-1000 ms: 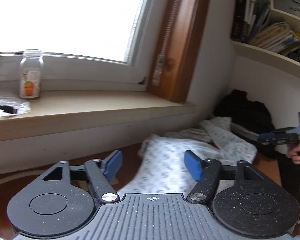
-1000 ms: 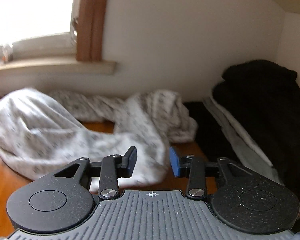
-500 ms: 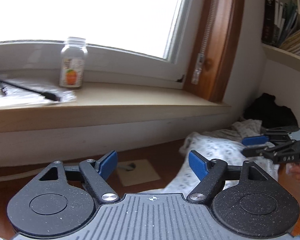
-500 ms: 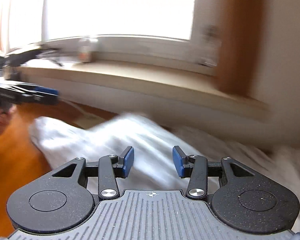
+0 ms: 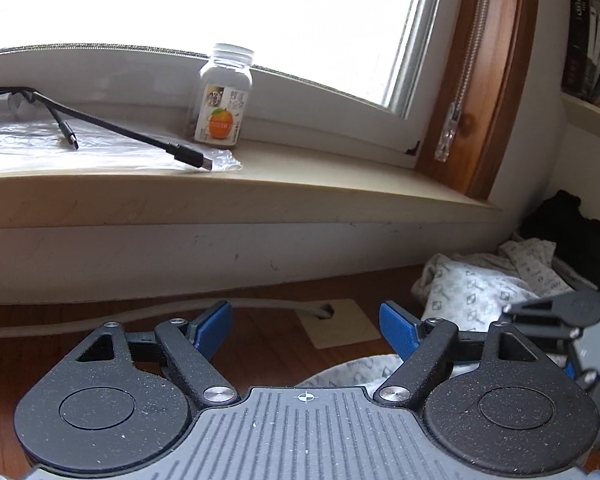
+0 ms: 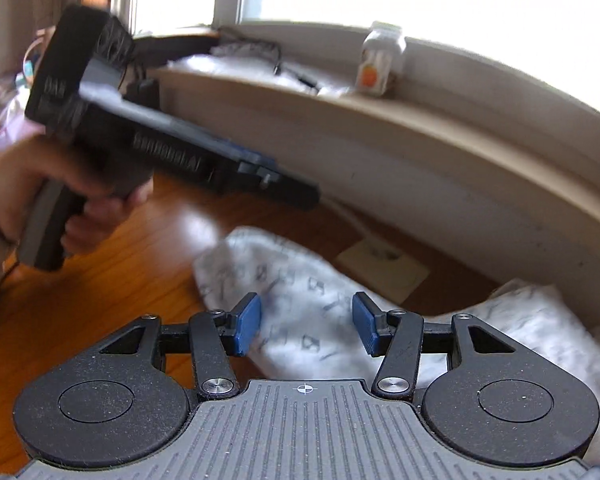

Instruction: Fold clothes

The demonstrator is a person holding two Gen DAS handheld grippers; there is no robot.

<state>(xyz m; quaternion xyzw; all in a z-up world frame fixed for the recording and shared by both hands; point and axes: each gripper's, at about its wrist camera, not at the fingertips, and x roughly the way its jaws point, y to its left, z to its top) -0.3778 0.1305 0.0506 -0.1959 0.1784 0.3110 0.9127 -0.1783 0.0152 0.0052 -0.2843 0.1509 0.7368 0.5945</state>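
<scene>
Home room: windowsill (image 5: 300, 184), bookshelf (image 5: 592, 68), wood floor (image 6: 112, 280), clothes (image 5: 480, 288).

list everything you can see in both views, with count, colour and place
patterned garment: 1, white with grey print, crumpled on the wooden floor
dark clothes: 1 pile, black, in the corner beyond the garment
bottle: 1, clear with orange label, upright on the windowsill
cable: 1, black, lying on the sill left of the bottle
plastic sheet: 1, clear, under the cable
floor plate: 1, beige, by the wall
books: several, dark, on a shelf at right
left gripper: open, empty, above the floor
right gripper: open, empty, over the garment
</scene>
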